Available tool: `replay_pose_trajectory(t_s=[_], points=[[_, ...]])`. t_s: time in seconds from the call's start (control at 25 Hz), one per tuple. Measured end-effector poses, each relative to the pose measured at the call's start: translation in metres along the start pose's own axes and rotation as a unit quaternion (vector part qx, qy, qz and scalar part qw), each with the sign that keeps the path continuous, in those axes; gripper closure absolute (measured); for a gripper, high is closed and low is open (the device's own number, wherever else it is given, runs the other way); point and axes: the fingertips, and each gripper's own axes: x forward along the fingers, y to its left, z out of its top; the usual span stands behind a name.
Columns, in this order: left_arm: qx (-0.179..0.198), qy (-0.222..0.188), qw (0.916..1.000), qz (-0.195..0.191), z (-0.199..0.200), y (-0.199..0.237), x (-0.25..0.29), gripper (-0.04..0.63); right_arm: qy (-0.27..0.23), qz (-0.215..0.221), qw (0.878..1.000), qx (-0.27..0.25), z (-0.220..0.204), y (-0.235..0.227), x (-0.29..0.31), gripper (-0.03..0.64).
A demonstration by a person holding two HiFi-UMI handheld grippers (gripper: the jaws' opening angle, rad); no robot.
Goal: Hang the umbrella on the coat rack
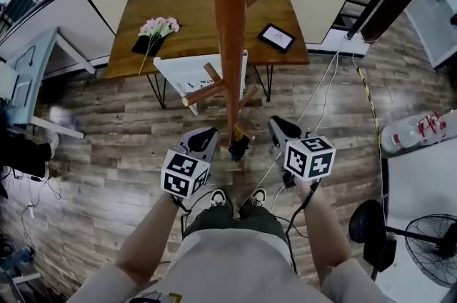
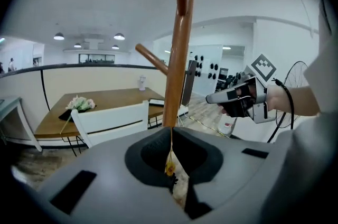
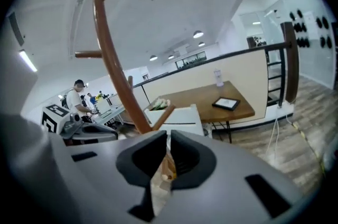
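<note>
Although no view showed the hook-up itself, the task looked all but done. On the left, the left gripper (image 1: 203,138) hung low beside the pole with its jaws drawn almost together, only a slit between them and nothing in their hold. Through that slit its own view showed a thin cord (image 2: 170,146) running down from the pole to a small yellow and dark tip. In the middle, the umbrella (image 1: 239,146), a small dark bundle, hung close against the coat rack (image 1: 228,23), low on the pole, between the two grippers and apart from both. On the right, the right gripper (image 1: 283,127) likewise had its jaws nearly closed on nothing. What was left, by my judgement, was only to draw both grippers clear. Which peg bore the cord could not be told, since the pole and the gripper bodies covered it. The umbrella's shape was too small to make out, and the pale strip in the right gripper's slit was probably floor.
</note>
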Motion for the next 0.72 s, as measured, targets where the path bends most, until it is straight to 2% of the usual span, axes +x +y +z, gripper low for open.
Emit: replay_pose_trajectory(t_s=[0.16, 0.4, 0.72], points=[[0.018, -0.037, 0.9992, -0.005, 0.044, -0.011, -0.030, 0.583, -0.068, 0.007, 0.997, -0.021, 0.055, 0.029, -0.044, 0.612], [0.059, -0.103, 0.9929, -0.011, 0.113, -0.038, -0.081, 0.583, -0.156, 0.017, 0.985, -0.067, 0.126, 0.073, -0.113, 0.612], [0.099, -0.183, 0.9781, -0.008, 0.183, -0.071, -0.144, 0.583, -0.227, 0.033, 0.966, -0.122, 0.177, 0.126, -0.190, 0.612]])
